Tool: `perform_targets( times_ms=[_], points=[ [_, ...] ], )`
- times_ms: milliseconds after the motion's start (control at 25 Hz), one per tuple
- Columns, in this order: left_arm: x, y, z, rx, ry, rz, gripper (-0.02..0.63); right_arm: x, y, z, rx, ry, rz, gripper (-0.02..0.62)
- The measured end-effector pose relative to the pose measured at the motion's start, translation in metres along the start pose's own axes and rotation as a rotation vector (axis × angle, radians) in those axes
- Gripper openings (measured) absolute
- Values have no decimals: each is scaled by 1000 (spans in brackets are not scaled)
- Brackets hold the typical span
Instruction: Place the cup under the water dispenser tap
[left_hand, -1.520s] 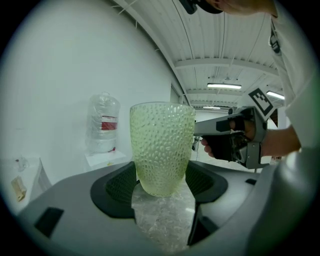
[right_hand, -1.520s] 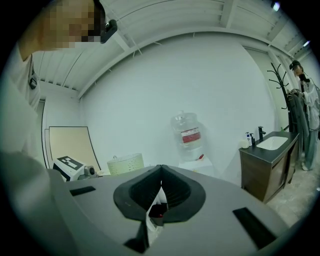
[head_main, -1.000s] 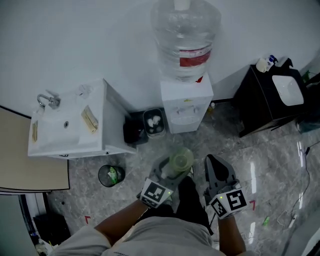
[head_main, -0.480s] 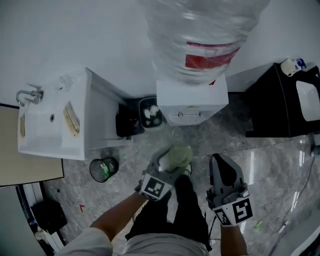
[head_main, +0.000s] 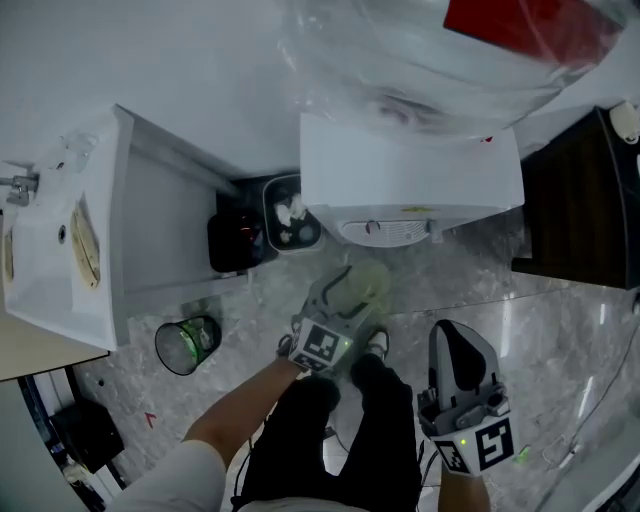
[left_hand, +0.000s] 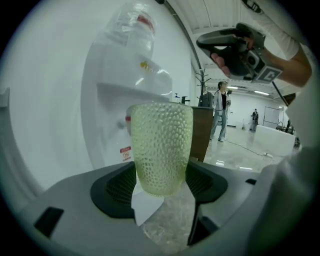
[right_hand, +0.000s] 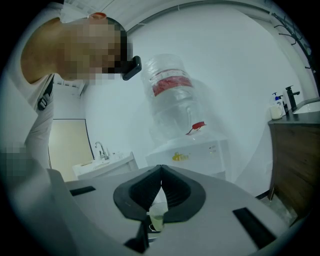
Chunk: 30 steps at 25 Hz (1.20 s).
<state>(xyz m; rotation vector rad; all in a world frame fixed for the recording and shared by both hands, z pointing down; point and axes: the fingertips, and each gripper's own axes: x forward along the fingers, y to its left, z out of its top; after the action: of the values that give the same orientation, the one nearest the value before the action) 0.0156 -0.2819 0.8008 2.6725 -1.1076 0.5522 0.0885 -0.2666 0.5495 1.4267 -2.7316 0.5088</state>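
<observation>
A pale green, dimpled cup (head_main: 366, 284) stands upright between the pads of my left gripper (head_main: 355, 292), which is shut on its lower half. It hangs above the floor just in front of the white water dispenser (head_main: 410, 185), below the taps (head_main: 372, 228). In the left gripper view the cup (left_hand: 161, 147) fills the middle, the left gripper (left_hand: 161, 176) clamps it, and the dispenser (left_hand: 115, 115) rises to the left. My right gripper (head_main: 452, 345) hangs lower right, shut and holding nothing. In the right gripper view the right gripper (right_hand: 161, 170) has its tips touching, facing the dispenser (right_hand: 192, 155).
A big water bottle (head_main: 440, 50) tops the dispenser. A white sink cabinet (head_main: 60, 250) stands left, with a small black bin (head_main: 185, 343) before it and a black box (head_main: 235, 243) plus a small pail (head_main: 292, 225) beside the dispenser. A dark cabinet (head_main: 590, 210) is right.
Both grippers have sunk and moved closer to the dispenser, the left one further. The cup stays clamped in the left gripper. The dispenser and bottle loom larger in the head view.
</observation>
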Motion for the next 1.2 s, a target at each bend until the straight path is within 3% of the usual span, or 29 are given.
perform_targets(
  times_ms=[160,400,1000,1200],
  points=[
    [37,22,-41,-34,15,34,311,10,-14,-28,-11,15,2,17],
    [76,44,-68,-61,-8,93,311,16,-27,-51,-27,46,6,17],
    [119,69,-91,-61,-17,185,311,14,-34,-77,-32,97,21,17],
    [124,69,-88,-74,-8,170,313,10,-31,-80,-27,124,32,17]
  ],
)
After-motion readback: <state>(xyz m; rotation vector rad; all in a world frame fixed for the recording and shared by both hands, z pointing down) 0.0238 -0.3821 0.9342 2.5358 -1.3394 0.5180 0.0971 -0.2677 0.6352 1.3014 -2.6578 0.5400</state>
